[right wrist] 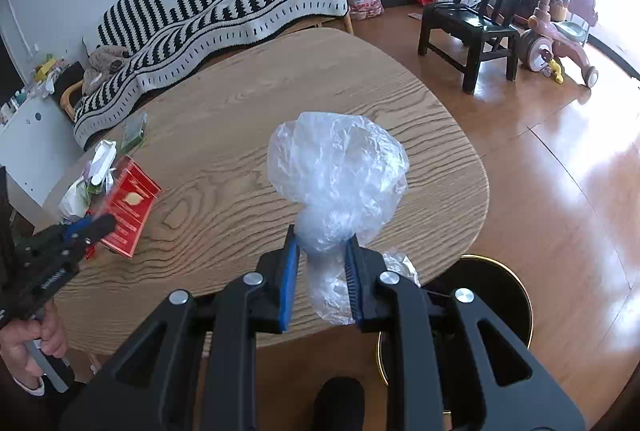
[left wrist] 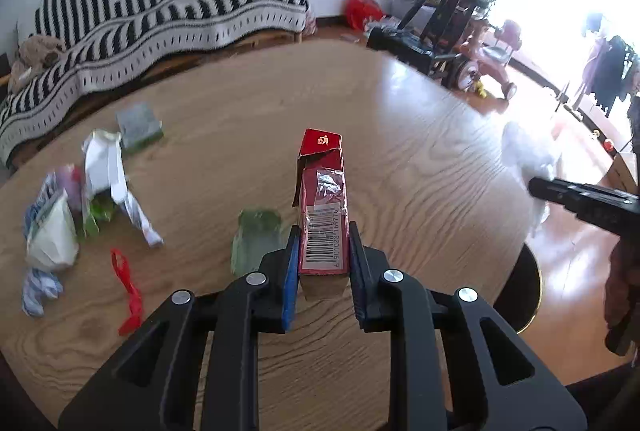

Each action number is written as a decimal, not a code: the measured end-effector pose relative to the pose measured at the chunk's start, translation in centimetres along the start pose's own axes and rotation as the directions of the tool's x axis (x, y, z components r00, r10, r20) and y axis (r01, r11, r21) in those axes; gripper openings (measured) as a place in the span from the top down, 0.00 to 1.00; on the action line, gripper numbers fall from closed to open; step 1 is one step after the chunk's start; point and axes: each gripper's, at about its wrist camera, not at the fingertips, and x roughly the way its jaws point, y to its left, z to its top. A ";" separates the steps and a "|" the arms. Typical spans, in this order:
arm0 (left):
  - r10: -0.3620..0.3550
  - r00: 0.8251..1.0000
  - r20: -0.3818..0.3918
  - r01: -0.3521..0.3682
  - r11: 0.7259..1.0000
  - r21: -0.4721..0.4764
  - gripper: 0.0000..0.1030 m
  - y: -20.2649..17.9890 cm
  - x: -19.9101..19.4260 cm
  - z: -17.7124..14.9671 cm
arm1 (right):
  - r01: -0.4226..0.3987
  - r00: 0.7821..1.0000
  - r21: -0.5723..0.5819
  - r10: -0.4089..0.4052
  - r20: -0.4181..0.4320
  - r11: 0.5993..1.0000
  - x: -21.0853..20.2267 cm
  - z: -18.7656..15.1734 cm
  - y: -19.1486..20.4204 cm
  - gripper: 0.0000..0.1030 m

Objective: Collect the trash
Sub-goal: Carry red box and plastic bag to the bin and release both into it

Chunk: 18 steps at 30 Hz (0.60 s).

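My left gripper [left wrist: 324,237] is shut on a red carton [left wrist: 322,207] with a barcode, held just above the wooden table [left wrist: 400,135]. My right gripper [right wrist: 322,247] is shut on a crumpled clear plastic bag [right wrist: 340,171], held over the table's near right edge. The red carton also shows in the right wrist view [right wrist: 128,203], in the left gripper [right wrist: 86,227]. The right gripper shows at the right edge of the left wrist view [left wrist: 560,191]. A black bin with a gold rim [right wrist: 512,295] stands on the floor below the right gripper.
Trash lies on the table's left: white and green wrappers [left wrist: 100,175], a green packet [left wrist: 138,127], a clear green wrapper [left wrist: 256,235], a red plastic strip [left wrist: 128,291], blue-white paper [left wrist: 40,291]. A striped sofa [right wrist: 224,7], a black chair [right wrist: 476,31] and a pink tricycle [right wrist: 556,47] stand beyond.
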 end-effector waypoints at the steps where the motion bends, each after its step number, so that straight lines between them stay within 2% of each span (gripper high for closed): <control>1: -0.009 1.000 0.010 0.009 1.000 0.004 0.79 -0.5 -0.4 0.3 | -0.001 1.000 0.007 0.001 0.007 1.000 -0.4 0.0 -0.3 0.79; 6: -0.067 0.997 0.029 0.065 0.997 0.050 0.79 -4.6 -1.3 1.0 | 0.004 0.999 0.078 -0.007 0.039 0.997 -2.9 -0.6 -3.6 0.79; 10: -0.167 0.986 0.003 0.167 0.982 0.085 0.79 -10.4 -0.3 0.9 | 0.027 0.998 0.159 -0.035 0.050 0.987 -5.0 -1.6 -7.6 0.79; 13: -0.267 0.963 -0.048 0.270 0.958 0.095 0.79 -16.1 1.4 -0.1 | 0.044 0.997 0.223 -0.055 0.046 0.974 -5.6 -3.5 -10.6 0.79; 15: -0.305 0.948 -0.084 0.314 0.943 0.111 0.79 -19.1 2.5 -1.0 | 0.072 0.997 0.240 -0.078 0.014 0.968 -5.3 -5.1 -12.2 0.79; 18: -0.326 0.936 -0.131 0.344 0.928 0.144 0.79 -22.9 4.4 -2.7 | 0.114 0.993 0.275 -0.103 -0.053 0.955 -4.1 -7.3 -15.1 0.79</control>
